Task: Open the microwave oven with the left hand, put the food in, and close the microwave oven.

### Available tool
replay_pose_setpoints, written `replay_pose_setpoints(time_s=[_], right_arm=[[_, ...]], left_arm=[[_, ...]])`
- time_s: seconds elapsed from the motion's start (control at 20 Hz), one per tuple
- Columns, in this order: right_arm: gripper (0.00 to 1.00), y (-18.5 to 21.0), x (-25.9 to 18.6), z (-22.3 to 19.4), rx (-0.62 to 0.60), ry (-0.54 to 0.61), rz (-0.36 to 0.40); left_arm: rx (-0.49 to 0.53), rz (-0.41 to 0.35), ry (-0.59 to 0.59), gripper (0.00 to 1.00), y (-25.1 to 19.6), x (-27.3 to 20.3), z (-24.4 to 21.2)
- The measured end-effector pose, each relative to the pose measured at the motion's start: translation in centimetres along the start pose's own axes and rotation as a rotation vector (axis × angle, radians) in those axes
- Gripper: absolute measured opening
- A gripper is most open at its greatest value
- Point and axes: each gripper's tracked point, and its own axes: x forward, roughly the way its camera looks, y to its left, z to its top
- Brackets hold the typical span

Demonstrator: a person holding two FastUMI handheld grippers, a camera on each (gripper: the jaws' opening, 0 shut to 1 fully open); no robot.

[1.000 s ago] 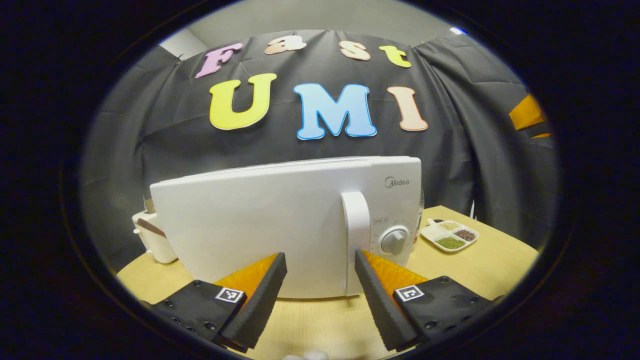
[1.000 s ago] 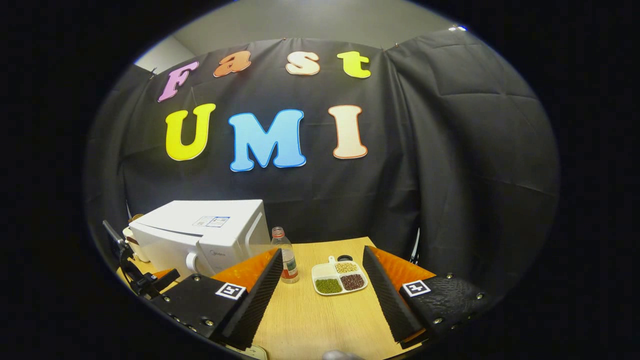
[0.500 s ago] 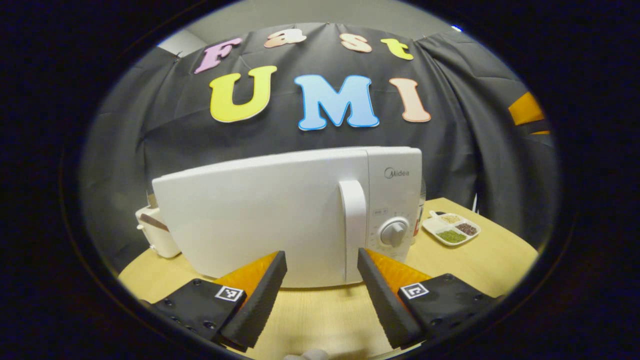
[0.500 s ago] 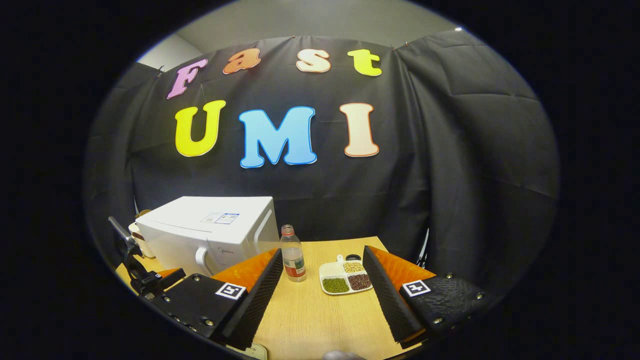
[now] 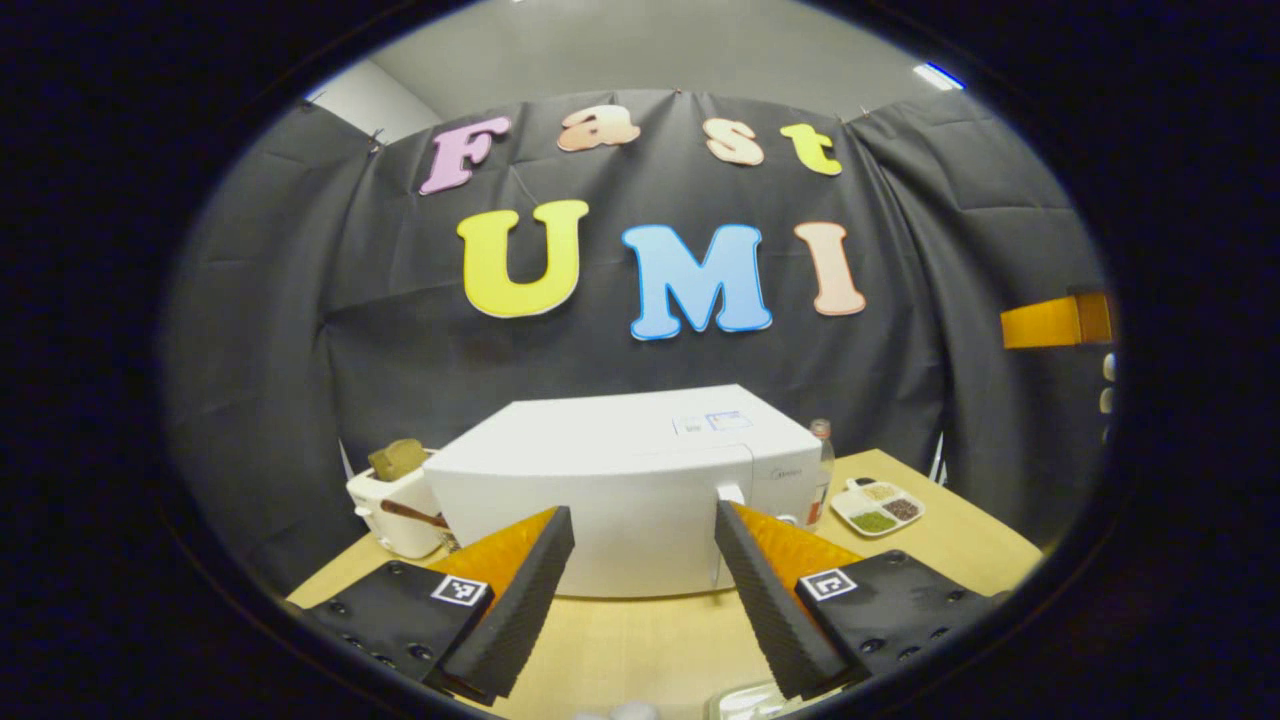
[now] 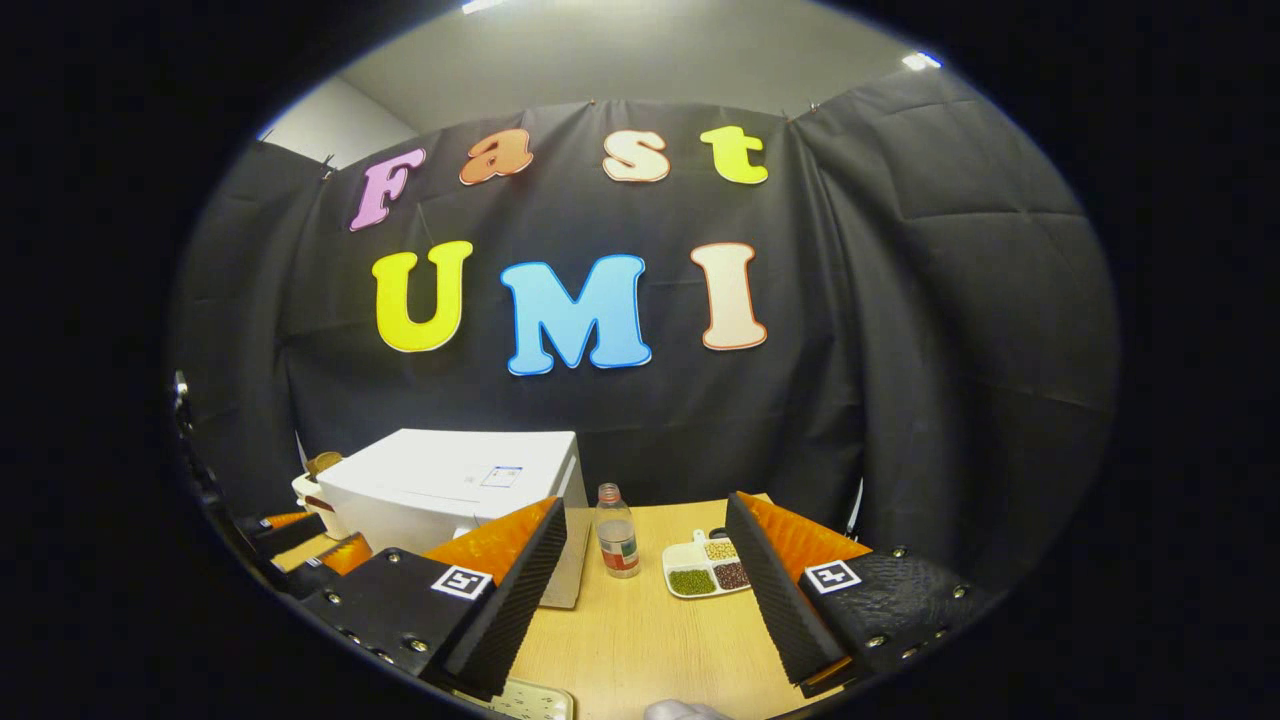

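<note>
Ahead, closed white microwave (image 5: 620, 480) on the desk (image 5: 640, 640), left tool (image 5: 640, 590) open and empty before it, food tray (image 5: 877, 507) at three o'clock of the microwave, right tool (image 6: 645, 585) open, empty.

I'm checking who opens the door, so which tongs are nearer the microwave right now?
Left. The left tongs face the microwave head-on, open, short of its handle. The right tongs hang open farther off to its side, toward the bottle and divided dish.
</note>
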Motion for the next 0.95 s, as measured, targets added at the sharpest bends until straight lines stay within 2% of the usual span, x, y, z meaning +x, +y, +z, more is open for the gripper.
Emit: replay_pose_setpoints(time_s=[0.25,0.4,0.45,0.6,0.65,0.75,0.85,0.95], right_arm=[[0.98,1.1,-3.7,3.7,0.0,-0.066,-0.024],[0.98,1.8,-5.5,4.7,-0.016,-0.091,-0.038],[0.98,2.0,-6.0,4.9,-0.018,-0.099,-0.039],[0.98,3.0,-7.2,4.7,-0.031,-0.096,-0.029],[0.98,3.3,-7.5,4.8,-0.03,-0.096,-0.023],[0.98,3.6,-7.9,5.0,-0.035,-0.097,-0.017],[0.98,3.7,-8.3,5.4,-0.047,-0.103,-0.016],[0.98,3.9,-8.6,5.7,-0.045,-0.108,-0.012]], left_arm=[[-0.026,0.005,-0.078,0.97,3.9,-4.7,8.0],[-0.056,-0.007,-0.099,1.0,4.9,-7.2,10.7],[-0.053,-0.008,-0.116,0.97,5.1,-7.9,11.7],[-0.052,-0.018,-0.15,1.0,5.1,-9.4,13.2],[-0.056,-0.014,-0.154,0.97,5.2,-9.8,13.4],[-0.071,-0.012,-0.159,0.99,5.4,-10.4,13.4],[-0.083,-0.012,-0.161,0.95,5.5,-10.8,13.6],[-0.084,-0.008,-0.163,0.97,5.6,-11.3,13.7]])
